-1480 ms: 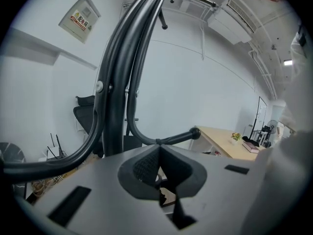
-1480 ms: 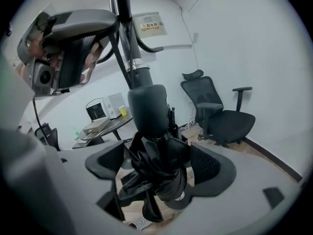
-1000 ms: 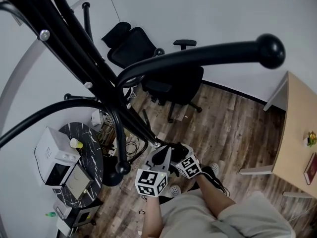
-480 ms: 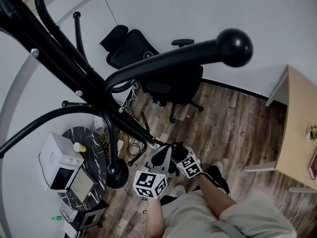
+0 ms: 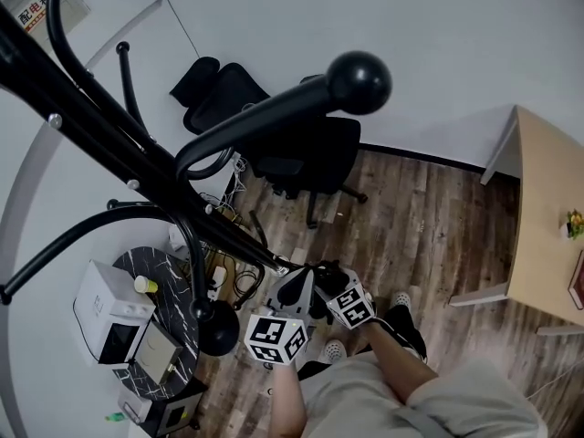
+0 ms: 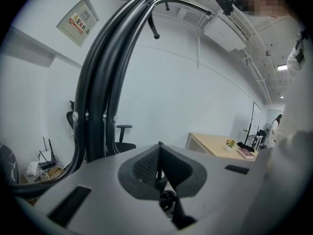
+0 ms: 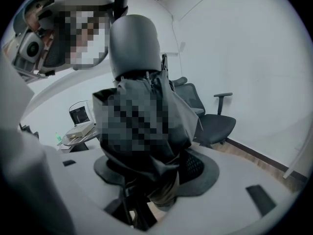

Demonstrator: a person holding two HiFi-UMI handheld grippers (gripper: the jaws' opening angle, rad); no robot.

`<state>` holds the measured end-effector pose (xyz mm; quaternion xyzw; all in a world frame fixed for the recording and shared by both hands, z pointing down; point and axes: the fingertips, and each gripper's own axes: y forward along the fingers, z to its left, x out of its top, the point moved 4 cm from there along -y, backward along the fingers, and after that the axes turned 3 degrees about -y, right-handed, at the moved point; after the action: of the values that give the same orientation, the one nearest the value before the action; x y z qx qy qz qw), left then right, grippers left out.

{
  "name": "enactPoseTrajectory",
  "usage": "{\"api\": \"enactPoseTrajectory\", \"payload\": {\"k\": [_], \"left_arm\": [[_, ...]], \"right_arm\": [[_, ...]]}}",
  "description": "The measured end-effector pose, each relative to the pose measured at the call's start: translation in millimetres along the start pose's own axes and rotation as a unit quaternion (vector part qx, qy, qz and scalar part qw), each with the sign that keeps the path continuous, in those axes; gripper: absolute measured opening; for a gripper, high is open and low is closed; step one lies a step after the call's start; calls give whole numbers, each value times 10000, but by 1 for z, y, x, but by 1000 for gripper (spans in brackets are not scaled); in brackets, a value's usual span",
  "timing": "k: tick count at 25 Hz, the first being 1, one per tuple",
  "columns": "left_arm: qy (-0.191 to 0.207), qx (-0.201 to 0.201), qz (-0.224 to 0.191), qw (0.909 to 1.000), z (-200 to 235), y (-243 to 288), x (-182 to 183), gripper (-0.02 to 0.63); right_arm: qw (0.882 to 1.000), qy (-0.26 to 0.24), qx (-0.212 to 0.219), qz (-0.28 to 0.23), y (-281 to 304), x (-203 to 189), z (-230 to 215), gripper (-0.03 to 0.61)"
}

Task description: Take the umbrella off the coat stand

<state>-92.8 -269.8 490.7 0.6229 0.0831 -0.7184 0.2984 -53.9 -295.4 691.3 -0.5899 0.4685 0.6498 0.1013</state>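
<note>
floor: brown wood-plank floor [image 5: 429, 235] | by white wall [image 5: 383, 26]: black mesh-backed swivel office chair [image 5: 306, 153] | right edge: light wooden desk [image 5: 543, 199] — small potted plant [image 5: 573, 227], perhaps a red book [image 5: 577, 286] | lower left: round black marbled table [image 5: 166, 274] — white microwave oven [image 5: 105, 313] on it

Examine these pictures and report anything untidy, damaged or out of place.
Only a tangle of loose cables stands out, lying on the wood floor beside the round black table. Nothing looks spilled or broken, and the office chair stands upright.
</note>
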Motion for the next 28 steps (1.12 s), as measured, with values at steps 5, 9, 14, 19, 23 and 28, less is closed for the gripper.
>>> {"api": "enactPoseTrajectory", "payload": {"k": [5, 9, 14, 19, 23, 28], "left_arm": [[90, -67, 82, 9999, -5, 2, 2, 20], [111, -151, 99, 9998, -9, 3, 6, 20], [114, -251, 127, 9995, -12, 6, 7, 20], [152, -292, 155, 9993, -17, 8, 6, 20], [184, -332, 169, 9991, -20, 8, 4, 20], [211, -361, 172, 9990, -21, 8, 5, 20]], "right_arm": [[9999, -19, -102, 59, -10, 4, 0, 261], [9995, 86, -264, -135, -13, 8, -6, 261], [9991, 54, -397, -125, -22, 11, -10, 262], [9988, 90, -479, -63, -30, 8, -13, 262], [9981, 85, -573, -216, -31, 7, -16, 262], [9979, 159, -606, -145, -33, 5, -17, 262]]}}
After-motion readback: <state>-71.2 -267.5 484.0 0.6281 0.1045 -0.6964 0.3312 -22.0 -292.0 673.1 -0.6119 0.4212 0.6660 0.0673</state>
